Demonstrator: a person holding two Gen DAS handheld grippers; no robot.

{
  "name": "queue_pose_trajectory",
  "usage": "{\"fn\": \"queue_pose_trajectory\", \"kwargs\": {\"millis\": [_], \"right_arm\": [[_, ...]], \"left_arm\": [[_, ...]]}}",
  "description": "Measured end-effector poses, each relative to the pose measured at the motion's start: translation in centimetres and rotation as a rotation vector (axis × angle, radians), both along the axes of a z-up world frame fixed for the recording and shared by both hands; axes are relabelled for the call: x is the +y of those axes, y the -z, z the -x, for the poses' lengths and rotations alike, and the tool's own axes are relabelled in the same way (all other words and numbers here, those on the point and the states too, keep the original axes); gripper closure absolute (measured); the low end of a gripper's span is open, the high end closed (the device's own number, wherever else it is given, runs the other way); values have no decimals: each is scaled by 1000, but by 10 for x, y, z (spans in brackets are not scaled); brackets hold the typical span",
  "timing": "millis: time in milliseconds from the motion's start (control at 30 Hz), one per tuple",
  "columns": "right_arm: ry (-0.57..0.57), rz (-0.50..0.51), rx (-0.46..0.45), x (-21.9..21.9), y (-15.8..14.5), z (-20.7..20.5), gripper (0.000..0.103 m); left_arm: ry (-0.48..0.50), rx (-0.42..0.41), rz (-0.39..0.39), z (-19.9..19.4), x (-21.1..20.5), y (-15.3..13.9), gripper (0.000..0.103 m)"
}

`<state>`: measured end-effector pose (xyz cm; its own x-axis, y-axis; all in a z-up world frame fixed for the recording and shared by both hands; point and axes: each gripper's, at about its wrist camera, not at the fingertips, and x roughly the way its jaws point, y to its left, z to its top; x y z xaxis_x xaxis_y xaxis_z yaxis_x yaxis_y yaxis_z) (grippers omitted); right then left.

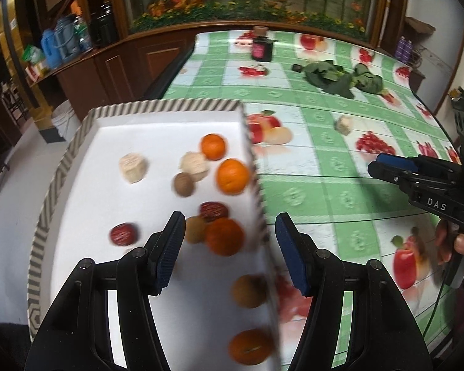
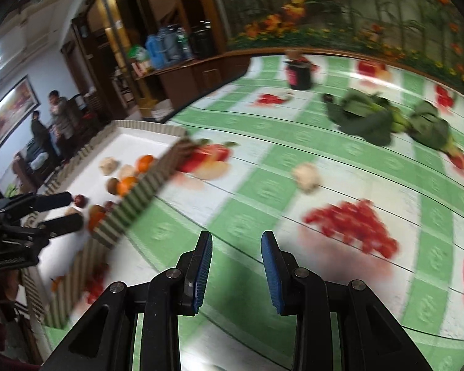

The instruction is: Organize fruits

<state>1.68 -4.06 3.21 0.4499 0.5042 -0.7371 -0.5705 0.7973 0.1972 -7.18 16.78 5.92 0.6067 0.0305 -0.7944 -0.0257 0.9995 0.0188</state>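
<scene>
The left gripper (image 1: 227, 249) hung over the tray (image 1: 108, 142), fingers spread wide and holding nothing; an orange (image 1: 224, 236) lay just past its tips. The right gripper (image 2: 236, 267) hovered over the bench (image 2: 263, 191), fingers parted, empty. Farther ahead lay a pale fruit (image 2: 306, 176), then leafy greens (image 2: 368, 117).

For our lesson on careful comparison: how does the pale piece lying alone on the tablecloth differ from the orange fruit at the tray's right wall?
The pale piece is cream and lumpy; the orange fruit is bright orange and round. The pale piece lies out on the tablecloth; the orange fruit sits inside the tray, close against its right wall. The pale piece lies alone; the orange fruit has other pieces nearby. Neither is held by a gripper.
</scene>
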Motion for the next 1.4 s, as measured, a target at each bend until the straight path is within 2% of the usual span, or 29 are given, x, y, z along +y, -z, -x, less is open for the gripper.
{"fn": "queue_pose_trajectory", "kwargs": {"millis": [267, 600, 833, 933, 1100, 1233, 1400], "right_arm": [[71, 0, 0, -42, 0, -3, 71], [96, 19, 16, -60, 7, -6, 71], [137, 21, 23, -78, 6, -9, 71], [155, 18, 29, -85, 7, -12, 70], [147, 2, 36, -85, 8, -14, 69], [111, 20, 36, -74, 10, -17, 68], [90, 32, 26, -63, 8, -22, 67]], "left_arm": [[53, 7, 21, -12, -31, -1, 42], [85, 19, 47, -25, -49, -6, 42], [86, 28, 96, -32, -39, -13, 42], [69, 32, 139, -34, -26, -20, 42], [34, 18, 158, -35, -3, -32, 42], [9, 8, 134, -39, 6, -36, 42], [24, 19, 132, -43, 3, -31, 42]]}}
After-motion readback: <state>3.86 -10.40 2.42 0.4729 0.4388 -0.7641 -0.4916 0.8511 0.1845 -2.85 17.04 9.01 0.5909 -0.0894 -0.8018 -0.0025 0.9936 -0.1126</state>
